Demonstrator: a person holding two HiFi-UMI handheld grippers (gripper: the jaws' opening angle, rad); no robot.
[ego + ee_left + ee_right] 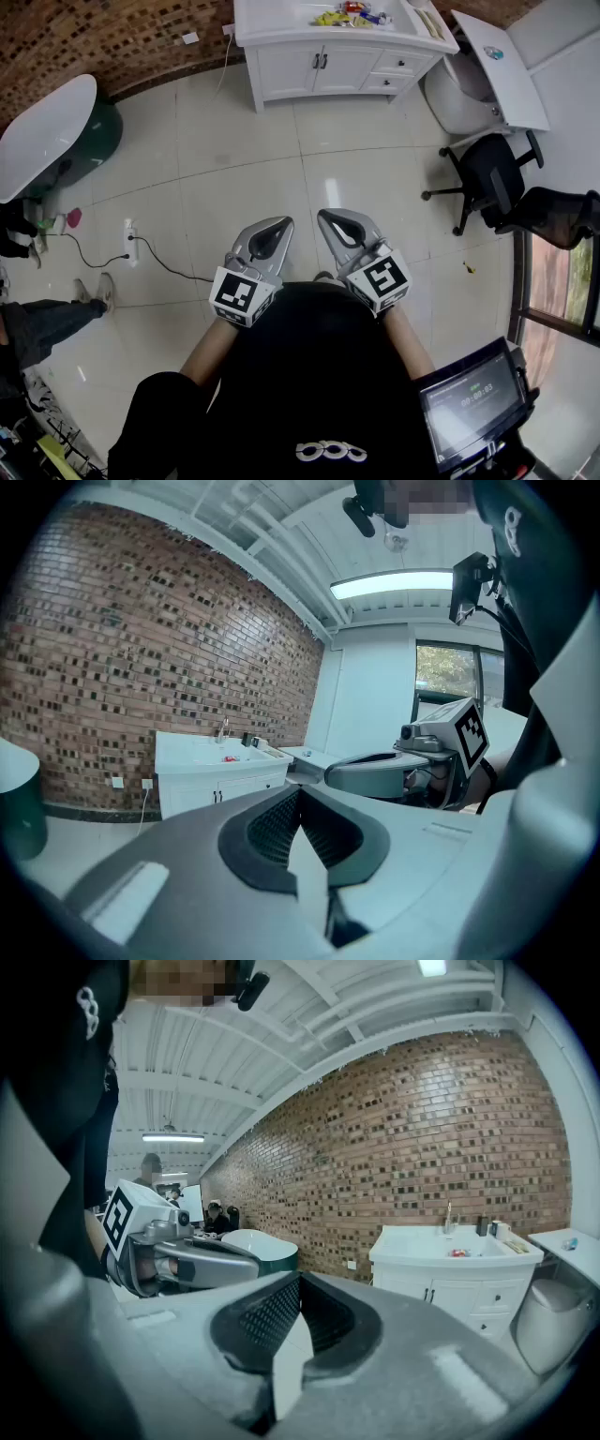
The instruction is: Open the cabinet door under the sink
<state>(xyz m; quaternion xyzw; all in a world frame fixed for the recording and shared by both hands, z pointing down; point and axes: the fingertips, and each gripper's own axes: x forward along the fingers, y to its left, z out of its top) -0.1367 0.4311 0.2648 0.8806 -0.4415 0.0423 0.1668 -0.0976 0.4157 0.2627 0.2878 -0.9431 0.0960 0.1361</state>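
The white sink cabinet stands against the brick wall at the far end of the tiled floor. Its two doors with dark handles are closed, and drawers sit to their right. Small items lie on the sink top. Far short of it, close to my body, my left gripper and right gripper hang side by side, both shut and empty. The left gripper view shows its jaws closed, with the cabinet small in the distance. The right gripper view shows its jaws closed and the cabinet far off at right.
A green and white bathtub is at the left. A toilet, a white desk and a black office chair stand at the right. A power strip with cable lies on the floor. A person's legs show at the left.
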